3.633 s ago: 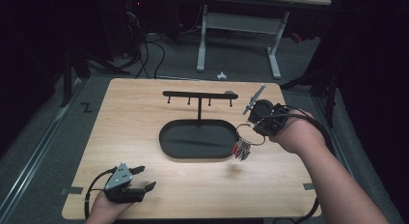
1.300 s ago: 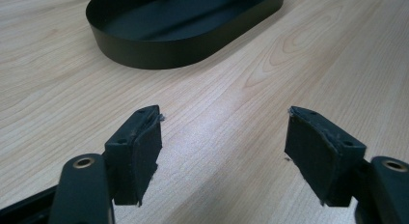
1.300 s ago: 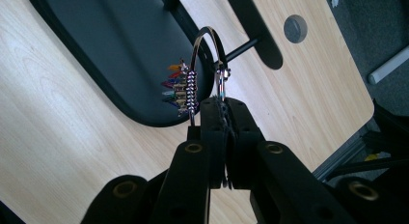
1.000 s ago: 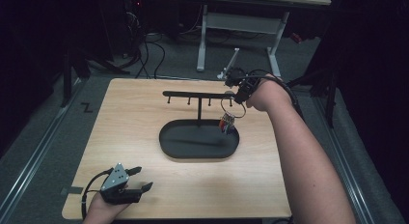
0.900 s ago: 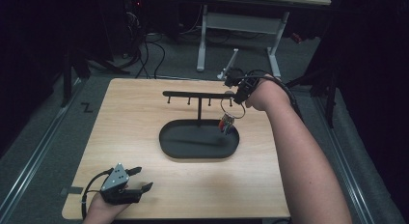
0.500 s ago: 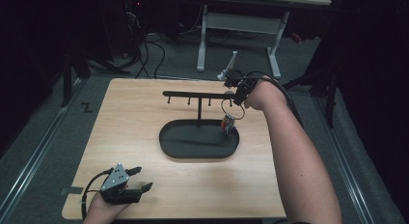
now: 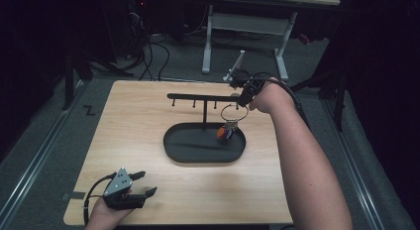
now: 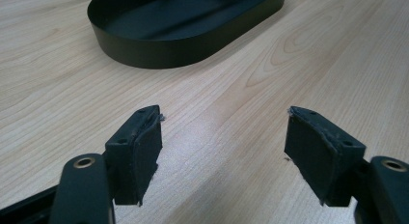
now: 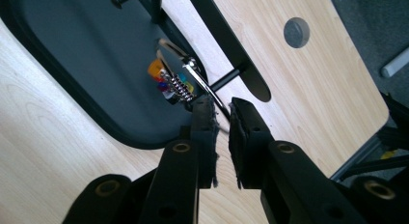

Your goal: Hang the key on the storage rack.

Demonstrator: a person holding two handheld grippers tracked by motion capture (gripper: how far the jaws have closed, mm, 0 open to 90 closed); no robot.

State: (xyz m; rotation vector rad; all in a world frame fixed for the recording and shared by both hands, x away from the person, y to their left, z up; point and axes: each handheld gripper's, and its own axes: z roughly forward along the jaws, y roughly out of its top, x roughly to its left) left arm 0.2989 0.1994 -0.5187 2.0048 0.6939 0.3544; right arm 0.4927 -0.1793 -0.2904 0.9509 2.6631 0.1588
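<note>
So here's where it stands. Big light wooden table (image 7: 148, 141), and in the middle of it a black oval metal tray (image 7: 193, 153) with a black T-shaped hook rack (image 7: 198, 97) rising out of it, little pegs under the crossbar.

The job looks like hanging a silver key ring with a bunch of colourful tags (image 7: 229, 122) on that rack, and I'd say it's basically done. From above, the ring hangs from the peg nearest the right end of the bar, and the tags dangle just over the right end of the tray.

The right gripper (image 7: 243, 97) is right up at that end of the bar. In the right gripper view its jaws have just been opening: there's a thin gap between the pads (image 9: 206, 119), and the ring wire (image 9: 205, 86) runs toward that gap. I can't tell whether it's touching a pad, but it doesn't look pinched. So: let go, or as good as.

The left gripper (image 7: 141, 183) sits parked at the near left corner of the table, jaws spread wide with nothing between them.

What's left, I reckon: back the right hand away without snagging the ring, and check it stays on the peg.
</note>
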